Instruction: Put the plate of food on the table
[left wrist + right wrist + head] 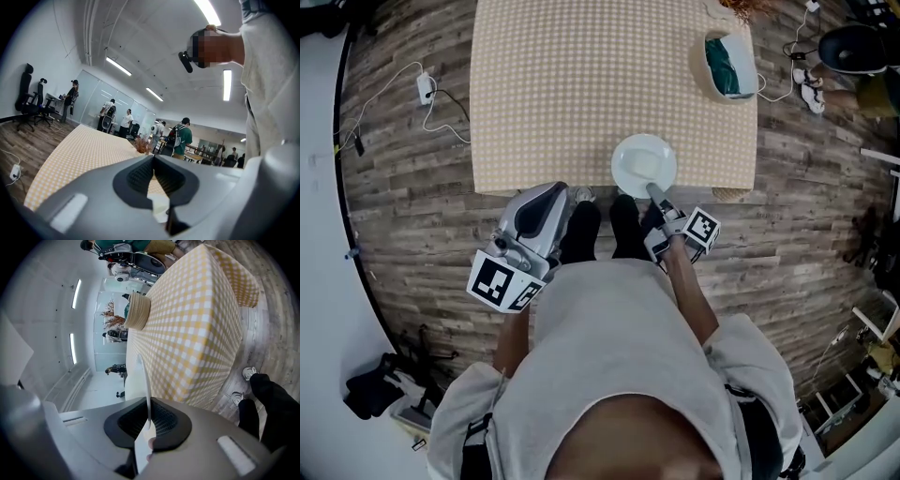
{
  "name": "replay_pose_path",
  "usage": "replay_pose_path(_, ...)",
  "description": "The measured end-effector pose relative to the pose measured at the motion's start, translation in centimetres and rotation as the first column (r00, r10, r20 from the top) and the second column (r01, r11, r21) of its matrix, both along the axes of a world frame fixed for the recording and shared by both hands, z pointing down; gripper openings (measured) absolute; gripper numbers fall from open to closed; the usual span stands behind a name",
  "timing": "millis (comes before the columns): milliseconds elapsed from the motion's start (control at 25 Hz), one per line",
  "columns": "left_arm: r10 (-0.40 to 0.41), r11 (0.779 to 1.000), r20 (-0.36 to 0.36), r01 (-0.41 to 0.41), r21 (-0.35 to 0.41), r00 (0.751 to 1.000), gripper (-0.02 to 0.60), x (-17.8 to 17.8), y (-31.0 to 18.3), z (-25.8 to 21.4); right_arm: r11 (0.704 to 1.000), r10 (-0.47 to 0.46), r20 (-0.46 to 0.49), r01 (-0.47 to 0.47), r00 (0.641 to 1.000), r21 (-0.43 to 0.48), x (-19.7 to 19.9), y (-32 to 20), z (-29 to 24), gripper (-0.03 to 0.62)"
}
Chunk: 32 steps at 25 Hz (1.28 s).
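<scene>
Right gripper [656,194]: jaws clamped on near rim of white plate [641,159]. Plate located at near edge of checked table [581,84] (contact with cloth not determinable). Left gripper [567,195]: jaws together, empty, just short of table edge.

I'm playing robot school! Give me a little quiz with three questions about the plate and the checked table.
1. Pick one: what is the right gripper pinching by the rim with its fingers?
A) a cup
B) the white plate
C) a spoon
2. True or false: the left gripper is holding the plate too.
3. Fill the gap: the basket with the green cloth in it sits at the table's far ____ corner, as seen in the head view.

Key: 1 B. 2 False: its fingers are shut on nothing, off to the side. 3 right.
</scene>
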<state>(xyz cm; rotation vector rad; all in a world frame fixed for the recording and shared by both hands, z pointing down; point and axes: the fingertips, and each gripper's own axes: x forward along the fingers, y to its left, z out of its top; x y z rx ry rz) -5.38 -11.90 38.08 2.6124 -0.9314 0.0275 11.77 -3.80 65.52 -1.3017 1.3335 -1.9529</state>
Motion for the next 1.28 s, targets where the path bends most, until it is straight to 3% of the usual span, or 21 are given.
replay_pose_path(440,-0.045,0.999,-0.009,0.045,-0.014,0.999,0.009,-0.6,-0.7,0.6,0.999,-0.049,-0.009,0.049,0.999,0.019,0.2,-4.6,0.6,0.012)
replay_pose_path(840,-0.087,0.995,-0.015,0.087,-0.048,0.996,0.009,-1.3,-1.3,1.1,0.994,-0.08,0.006,0.079,0.997,0.07,-0.2,-14.3,0.7,0.012)
replay_pose_path(1280,-0.153,0.986,0.002,0.153,-0.066,0.988,0.009,-2.9,-1.1,1.8,0.973,-0.131,0.018,0.125,0.991,0.193,-0.8,-26.4,0.1,0.012)
